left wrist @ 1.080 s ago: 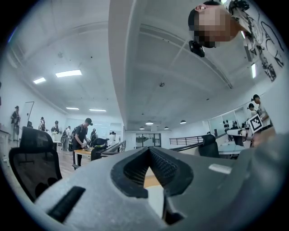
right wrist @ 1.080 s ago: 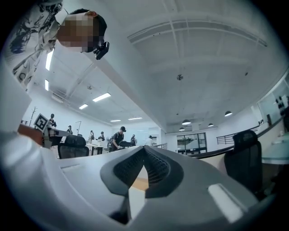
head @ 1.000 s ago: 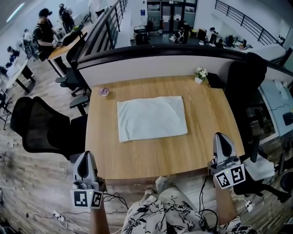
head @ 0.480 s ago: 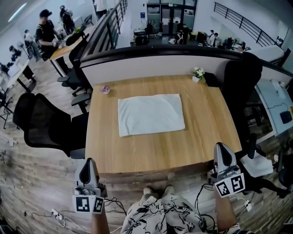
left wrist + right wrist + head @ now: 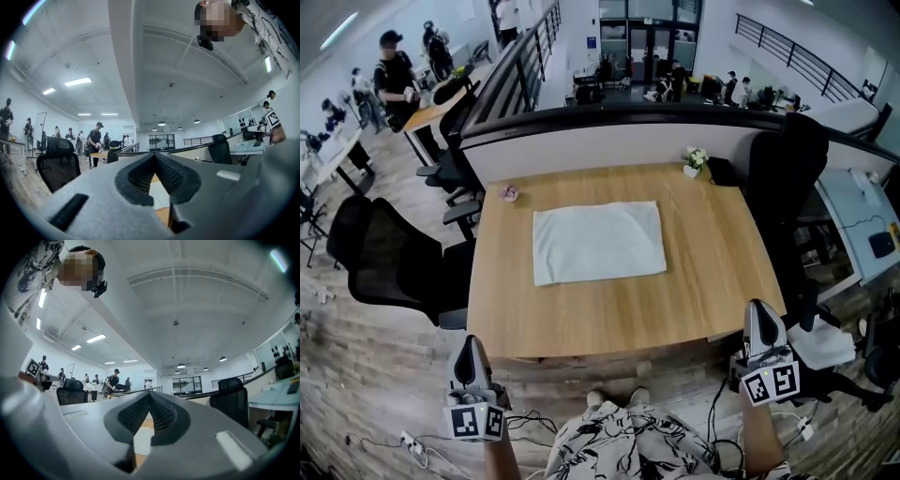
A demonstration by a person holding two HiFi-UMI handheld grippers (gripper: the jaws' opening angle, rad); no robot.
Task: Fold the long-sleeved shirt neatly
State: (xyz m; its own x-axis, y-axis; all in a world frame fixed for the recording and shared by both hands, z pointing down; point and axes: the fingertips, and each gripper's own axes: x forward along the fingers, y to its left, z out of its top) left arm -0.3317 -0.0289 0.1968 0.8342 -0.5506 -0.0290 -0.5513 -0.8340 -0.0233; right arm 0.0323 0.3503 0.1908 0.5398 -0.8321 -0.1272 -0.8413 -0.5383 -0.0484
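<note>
The long-sleeved shirt [image 5: 598, 242] is seen lying flat on the wooden table [image 5: 712, 272], folded into a pale, tidy rectangle with no sleeve showing; it is placed about mid-table, somewhat nearer the far edge and the left side than the near right corner. Neither gripper is in contact with it. The left gripper [image 5: 471, 345] is held off the near left corner of the table, over the plank floor, and the right gripper [image 5: 759, 309] is held just off the near right corner; both are well apart from the shirt. In the left gripper view the two ribbed jaws are shown pressed together at their tips with nothing held between them, and the same is shown in the right gripper view: jaws fully closed and empty, with only a strip of the table and the pale cloth seen through the gap behind the tips. A marker cube [image 5: 474, 421] is carried at the back of the left gripper. A small potted plant [image 5: 694, 159] stands at the far right of the table beside a black object [image 5: 722, 172], and a small pinkish item [image 5: 508, 193] lies near the far left corner. A black office chair [image 5: 380, 258] stands left of the table and another [image 5: 792, 164] at its far right.
</note>
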